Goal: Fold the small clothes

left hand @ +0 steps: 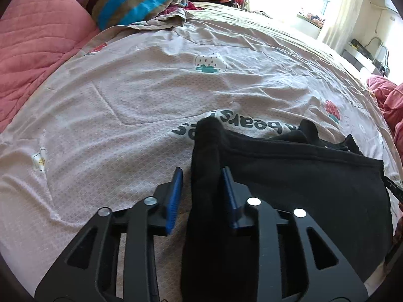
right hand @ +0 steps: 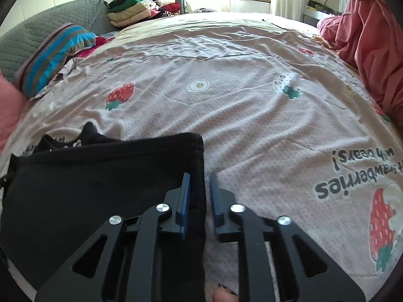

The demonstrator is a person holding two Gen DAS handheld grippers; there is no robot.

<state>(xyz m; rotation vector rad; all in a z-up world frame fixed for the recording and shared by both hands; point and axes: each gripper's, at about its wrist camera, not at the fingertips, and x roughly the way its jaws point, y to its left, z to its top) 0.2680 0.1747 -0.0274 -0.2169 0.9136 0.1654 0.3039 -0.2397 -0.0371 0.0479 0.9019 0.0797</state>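
A small black garment [left hand: 302,183] lies on the strawberry-print bedsheet [left hand: 141,105]. In the left wrist view my left gripper [left hand: 202,176] is open, its blue-padded jaws standing either side of the garment's raised left edge fold. In the right wrist view the same black garment [right hand: 95,183] lies at lower left on the sheet [right hand: 239,105]. My right gripper [right hand: 200,181] is open, its jaws either side of the garment's right edge, with a small gap on the right pad's side.
Pink quilt [left hand: 35,50] and striped pillow [left hand: 136,0] lie at the left. A pile of folded clothes [right hand: 143,7] sits at the bed's far end. A pink blanket heap [right hand: 367,45] is at the right.
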